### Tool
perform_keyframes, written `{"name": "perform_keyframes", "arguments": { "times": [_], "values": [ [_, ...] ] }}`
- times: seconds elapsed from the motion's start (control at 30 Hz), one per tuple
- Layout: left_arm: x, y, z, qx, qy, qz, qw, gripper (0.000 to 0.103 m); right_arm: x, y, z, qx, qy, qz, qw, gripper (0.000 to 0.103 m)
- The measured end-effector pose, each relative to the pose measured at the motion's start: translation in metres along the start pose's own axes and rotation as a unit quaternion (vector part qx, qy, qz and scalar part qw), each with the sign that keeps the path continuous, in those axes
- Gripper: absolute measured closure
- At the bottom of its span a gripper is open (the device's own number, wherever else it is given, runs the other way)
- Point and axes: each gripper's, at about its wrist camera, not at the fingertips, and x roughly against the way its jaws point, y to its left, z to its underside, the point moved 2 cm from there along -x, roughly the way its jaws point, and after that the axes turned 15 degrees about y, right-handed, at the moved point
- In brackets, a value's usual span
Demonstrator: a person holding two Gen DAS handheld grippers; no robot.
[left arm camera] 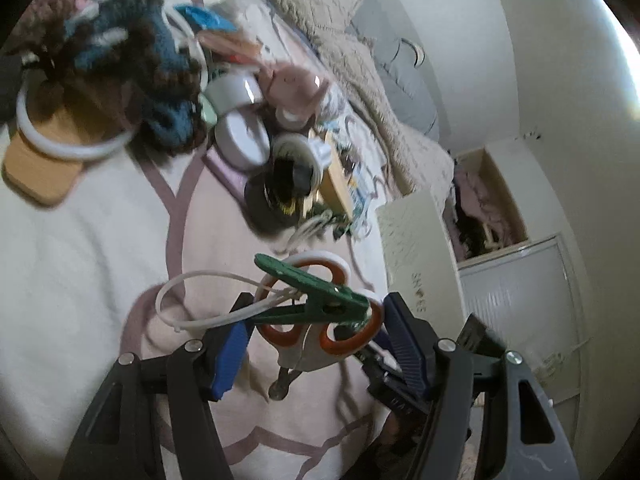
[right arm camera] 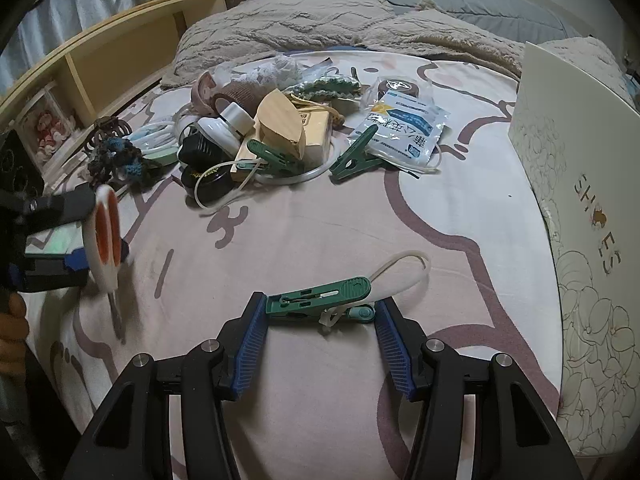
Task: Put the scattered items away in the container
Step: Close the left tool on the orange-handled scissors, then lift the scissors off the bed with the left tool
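My left gripper (left arm camera: 316,312) is shut on the white and orange handles of a pair of scissors (left arm camera: 348,342), whose blades hang down over the bed. In the right wrist view the same scissors (right arm camera: 106,232) show at the far left in that gripper (right arm camera: 86,236). My right gripper (right arm camera: 322,310) is low over the pink sheet. Its blue pads press the two ends of a green clothes clip (right arm camera: 316,294) with a white loop tied to it. That clip (left arm camera: 316,288) also shows just beyond the scissors. The white shoe box (right arm camera: 580,200) stands at the right.
A heap of small items (right arm camera: 260,132) lies mid-bed: two more green clips (right arm camera: 356,152), a printed packet (right arm camera: 404,128), jars, tubing and a crocheted piece (right arm camera: 116,156). Beige blankets (right arm camera: 300,20) bunch behind it, a wooden shelf (right arm camera: 120,60) is at the left, and a person's hand (right arm camera: 12,320) shows at the left edge.
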Motion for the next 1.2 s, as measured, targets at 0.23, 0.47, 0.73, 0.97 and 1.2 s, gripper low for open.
{"name": "perform_keyframes", "arguments": {
  "times": [0.23,0.47,0.73,0.97,1.2],
  "values": [
    [0.016,-0.002,-0.009,-0.004,-0.043,-0.025,0.9988,0.038,0.0,0.001,0.0,0.005,0.001,0.004,1.0,0.048],
    [0.002,-0.021,-0.006,-0.057,-0.063,-0.157,0.9839,0.038,0.0,0.002,0.0,0.008,0.002,0.008,1.0,0.047],
    [-0.023,-0.026,0.001,-0.142,-0.057,-0.283,0.9469,0.037,-0.001,0.003,0.0,0.01,0.003,0.009,1.0,0.047],
    [-0.035,-0.016,0.002,-0.137,-0.027,-0.312,0.9398,0.031,-0.001,0.003,0.001,0.011,0.003,0.008,1.0,0.047],
    [-0.049,-0.027,0.017,-0.179,0.008,-0.363,0.9146,0.031,-0.001,0.004,0.0,0.011,0.003,0.008,1.0,0.048]
  ]
}}
